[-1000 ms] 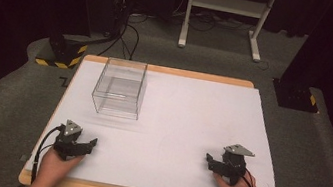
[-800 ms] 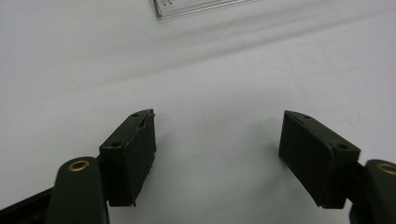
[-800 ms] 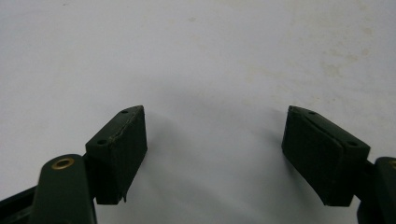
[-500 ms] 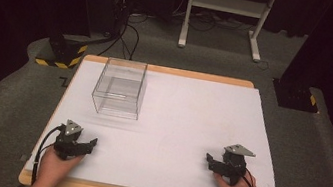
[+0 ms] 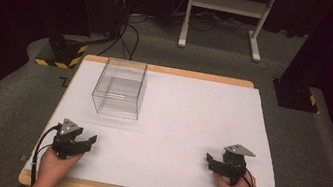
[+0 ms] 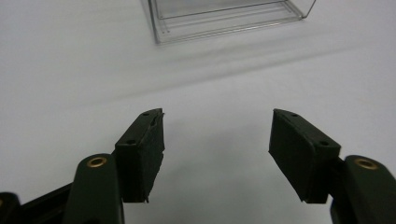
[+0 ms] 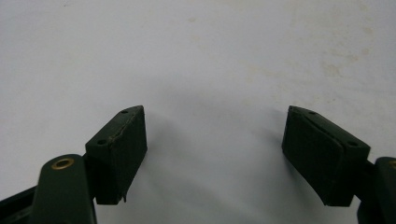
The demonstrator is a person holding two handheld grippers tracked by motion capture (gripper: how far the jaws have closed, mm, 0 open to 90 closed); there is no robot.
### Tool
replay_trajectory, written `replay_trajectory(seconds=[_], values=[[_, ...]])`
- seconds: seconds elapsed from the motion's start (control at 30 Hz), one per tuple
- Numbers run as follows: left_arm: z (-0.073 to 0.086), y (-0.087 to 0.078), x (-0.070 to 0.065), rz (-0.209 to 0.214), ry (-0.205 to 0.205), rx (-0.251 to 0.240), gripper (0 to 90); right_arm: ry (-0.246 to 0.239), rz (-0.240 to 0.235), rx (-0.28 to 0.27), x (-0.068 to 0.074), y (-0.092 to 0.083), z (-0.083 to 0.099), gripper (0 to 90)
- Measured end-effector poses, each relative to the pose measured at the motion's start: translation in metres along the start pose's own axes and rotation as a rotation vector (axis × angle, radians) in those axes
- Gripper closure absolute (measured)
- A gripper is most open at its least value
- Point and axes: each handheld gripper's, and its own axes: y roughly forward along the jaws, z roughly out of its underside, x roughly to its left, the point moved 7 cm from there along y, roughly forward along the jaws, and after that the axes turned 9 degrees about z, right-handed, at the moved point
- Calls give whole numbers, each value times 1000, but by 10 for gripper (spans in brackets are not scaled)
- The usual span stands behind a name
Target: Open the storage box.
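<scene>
The clear box (image 5: 120,87) sits at the far left of the white table (image 5: 189,127). The left gripper (image 6: 217,140), nearest it, has just been closing with nothing between its jaws, yet a gap remains. The right gripper (image 7: 215,140) is spread, empty. To grab well, reach straight to a box wall.

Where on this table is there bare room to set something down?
Nearly all of the white table is bare: the stretch between the left gripper and right gripper, and everything right of the clear box. That box takes up the far left corner.
</scene>
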Motion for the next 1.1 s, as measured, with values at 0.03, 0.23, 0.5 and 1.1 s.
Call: replay_trajectory(seconds=[0.03,0.23,0.5,1.1], values=[[0,0,0,0,5,-1,367,1,0,0,0,0,0,219],[-4,-1,-7,26,1,-16,375,1,0,0,0,0,0,219],[-12,-2,-20,51,31,-28,386,3,-2,0,0,0,0,219],[-28,14,-28,27,57,-16,201,5,-5,-1,0,0,0,217]])
